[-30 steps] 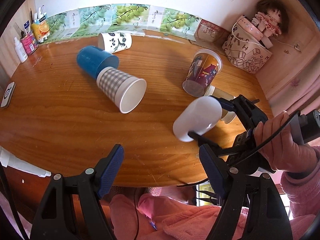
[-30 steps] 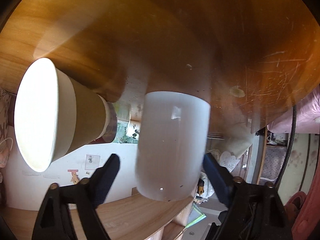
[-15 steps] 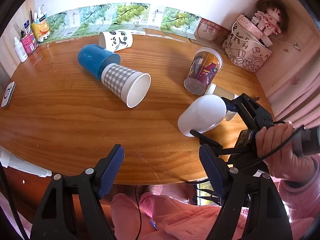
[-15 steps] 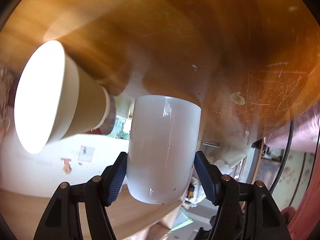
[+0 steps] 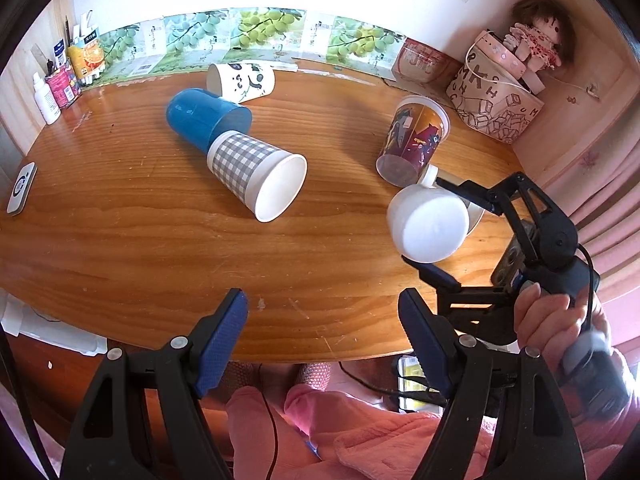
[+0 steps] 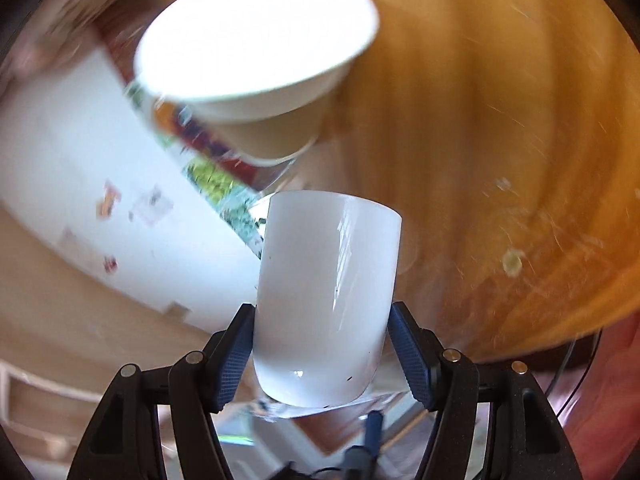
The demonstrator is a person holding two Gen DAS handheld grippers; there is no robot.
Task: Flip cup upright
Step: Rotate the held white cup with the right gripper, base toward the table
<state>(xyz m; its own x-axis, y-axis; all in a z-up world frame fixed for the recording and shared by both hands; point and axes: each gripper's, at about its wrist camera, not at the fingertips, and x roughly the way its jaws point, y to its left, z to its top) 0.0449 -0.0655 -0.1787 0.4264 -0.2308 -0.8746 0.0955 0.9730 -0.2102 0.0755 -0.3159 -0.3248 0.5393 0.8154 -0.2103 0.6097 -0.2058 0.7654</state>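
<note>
Right gripper (image 6: 322,354) clamped on white cup (image 6: 326,300), held tilted above scratched wooden desk (image 5: 120,232). Left gripper (image 5: 322,344) wide open, empty, near desk edge. Beyond: toppled cups, grape-print border (image 5: 240,36) along white wall.

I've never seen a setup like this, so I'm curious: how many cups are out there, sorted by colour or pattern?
Plain white cup, held in the right gripper: 1
Blue cup: 1
Grey checked cup: 1
Panda-print cup: 1
Colourful printed cup: 1
Tan cup, mostly hidden behind the white one: 1
Total: 6 cups
</note>
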